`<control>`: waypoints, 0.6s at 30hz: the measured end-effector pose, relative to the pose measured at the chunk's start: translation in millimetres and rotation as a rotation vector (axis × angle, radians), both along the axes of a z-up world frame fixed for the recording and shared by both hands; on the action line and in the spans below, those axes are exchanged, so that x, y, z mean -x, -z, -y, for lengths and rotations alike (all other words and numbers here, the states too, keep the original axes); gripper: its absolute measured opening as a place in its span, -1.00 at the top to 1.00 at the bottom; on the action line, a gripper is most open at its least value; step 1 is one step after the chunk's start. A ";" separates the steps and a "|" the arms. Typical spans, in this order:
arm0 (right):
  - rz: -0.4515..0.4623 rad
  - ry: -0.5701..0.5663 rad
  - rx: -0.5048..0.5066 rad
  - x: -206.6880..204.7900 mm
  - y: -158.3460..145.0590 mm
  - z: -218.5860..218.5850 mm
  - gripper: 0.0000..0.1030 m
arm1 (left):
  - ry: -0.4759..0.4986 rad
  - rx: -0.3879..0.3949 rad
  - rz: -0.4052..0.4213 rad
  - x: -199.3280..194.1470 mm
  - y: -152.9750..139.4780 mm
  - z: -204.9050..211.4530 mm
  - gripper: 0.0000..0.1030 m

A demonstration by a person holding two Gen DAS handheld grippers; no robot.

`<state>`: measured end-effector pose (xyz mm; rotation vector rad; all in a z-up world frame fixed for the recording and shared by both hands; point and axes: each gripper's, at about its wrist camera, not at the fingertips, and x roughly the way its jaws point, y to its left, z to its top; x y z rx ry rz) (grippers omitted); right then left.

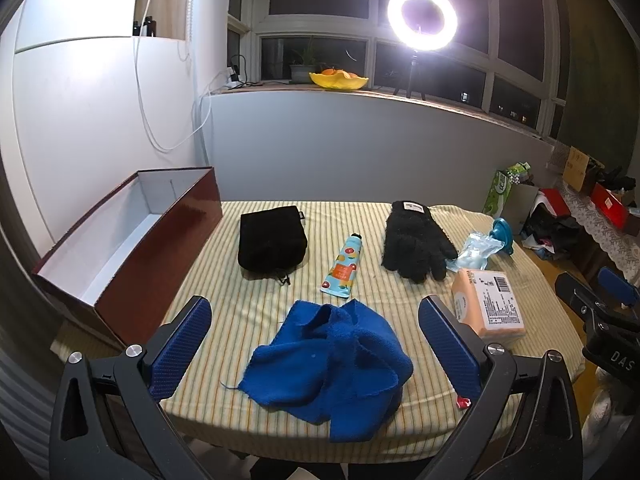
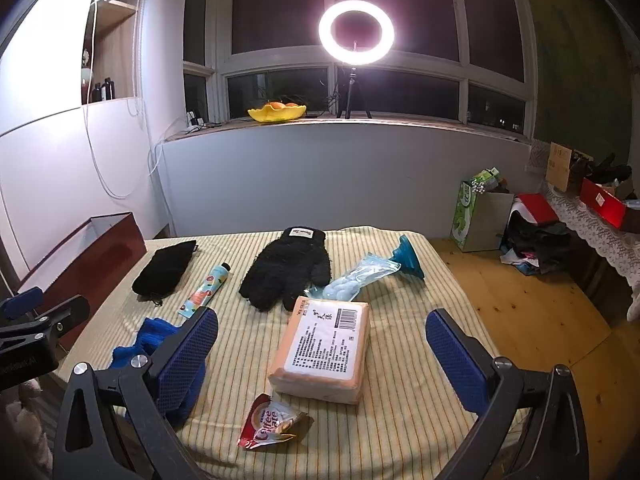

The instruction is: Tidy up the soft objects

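Left gripper point(image 1: 315, 344) jaws wide, nothing held. Blue cloth point(image 1: 326, 364) crumpled on striped tablecloth point(image 1: 400, 292), lying between and just beyond its blue pads. Right gripper point(image 2: 322, 354) jaws wide, nothing held; tissue pack point(image 2: 322, 354) lies flat between its fingers, touching neither. Coffee sachet point(image 2: 272, 424) near table edge, below pack. Black glove point(image 2: 286, 274), black pouch point(image 1: 272, 242) and tube point(image 1: 342, 266) further back. Open red box point(image 1: 132, 240) at table's left.
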<state>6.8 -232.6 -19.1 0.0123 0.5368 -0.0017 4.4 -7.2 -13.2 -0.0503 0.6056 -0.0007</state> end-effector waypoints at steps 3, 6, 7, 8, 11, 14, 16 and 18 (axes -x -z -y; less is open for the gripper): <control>-0.003 0.007 -0.004 -1.2 1.3 0.9 -0.99 | -0.003 -0.002 0.002 -0.5 2.5 -1.3 -1.00; -0.008 0.012 0.006 -2.8 2.6 0.6 -0.99 | -0.006 -0.002 0.004 0.0 2.2 -1.9 -1.00; -0.011 0.011 0.007 -3.0 3.2 0.5 -0.99 | -0.007 -0.002 0.005 0.1 2.1 -2.1 -1.00; -0.015 0.008 0.007 -3.7 3.9 0.3 -0.99 | -0.007 -0.002 0.005 0.3 1.5 -2.4 -1.00; -0.022 0.006 0.009 -4.6 7.1 -0.3 -0.99 | -0.007 -0.004 0.007 0.3 1.2 -2.9 -1.00; -0.025 0.005 0.007 -5.0 9.1 -0.2 -0.99 | -0.006 -0.003 0.007 0.3 1.4 -3.2 -1.00; -0.024 0.006 0.008 -5.3 9.3 -0.1 -0.99 | -0.006 -0.004 0.007 -0.1 1.6 -3.6 -1.00; -0.023 0.006 0.007 -5.6 9.8 0.5 -0.99 | -0.006 -0.002 0.007 -0.5 1.5 -3.4 -1.00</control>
